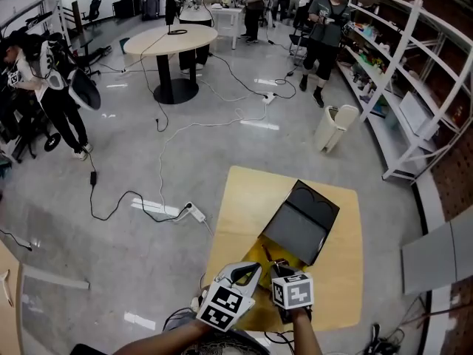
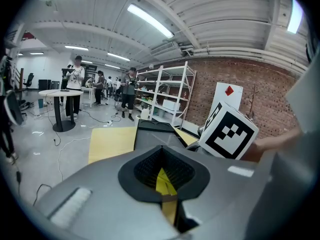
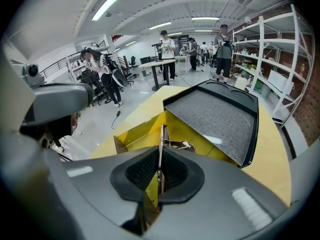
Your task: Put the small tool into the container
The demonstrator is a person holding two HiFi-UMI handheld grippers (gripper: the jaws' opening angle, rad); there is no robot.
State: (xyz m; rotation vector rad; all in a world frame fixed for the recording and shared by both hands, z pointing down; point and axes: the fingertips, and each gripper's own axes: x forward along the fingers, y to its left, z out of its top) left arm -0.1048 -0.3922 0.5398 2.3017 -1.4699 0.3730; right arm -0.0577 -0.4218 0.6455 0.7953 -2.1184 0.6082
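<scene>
So the right gripper (image 3: 160, 173) has its jaws clamped tight on the small tool (image 3: 161, 143), a thin metal strip sticking straight out past the pads toward 12 o'clock in the right gripper view. There's a little bent metal bit just beside it at 3 o'clock. The tool's far end sits over the open yellow container (image 3: 139, 135). Can't tell if it's actually touching the inside or just hanging above it. The container's grey-lined lid (image 3: 216, 115) is flipped open, leaning off toward 1 o'clock. In the head view the whole box sits on the wooden table (image 1: 240, 194), right at 12 o'clock from both grippers. The left gripper (image 2: 162, 173) is just beside the right one, at its 9 o'clock. Its jaw tips are together with nothing in them, only yellow showing through the slit behind.
</scene>
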